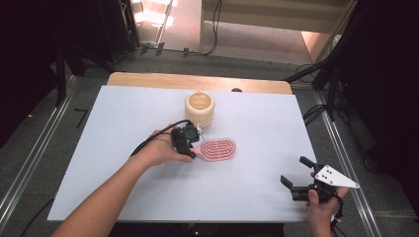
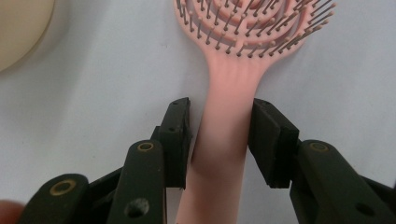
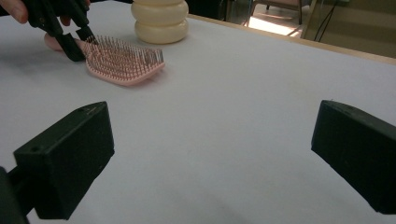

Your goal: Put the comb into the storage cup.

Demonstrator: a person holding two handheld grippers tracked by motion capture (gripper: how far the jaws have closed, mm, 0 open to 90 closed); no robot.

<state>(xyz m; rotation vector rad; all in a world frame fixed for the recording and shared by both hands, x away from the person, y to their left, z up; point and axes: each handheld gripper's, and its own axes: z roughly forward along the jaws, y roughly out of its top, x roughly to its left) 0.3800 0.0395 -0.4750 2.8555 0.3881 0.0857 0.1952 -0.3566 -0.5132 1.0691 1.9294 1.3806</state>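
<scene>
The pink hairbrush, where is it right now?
In the high view the pink hairbrush lies bristles-up near the middle of the white table, just in front of the cream cup, its handle between the left gripper jaws.

You are working in what looks like a lab or recording studio rather than a home: your wooden table (image 1: 197,80) is covered with a plain white sheet (image 1: 123,163) and stands on a grey carpeted floor (image 1: 29,148) crossed by metal floor rails (image 1: 37,140). Black stand legs (image 1: 64,69) and loose black cables (image 1: 316,113) ring the table, and the surroundings are dark, with light falling only on a pale strip of floor (image 1: 163,19) beyond.
</scene>
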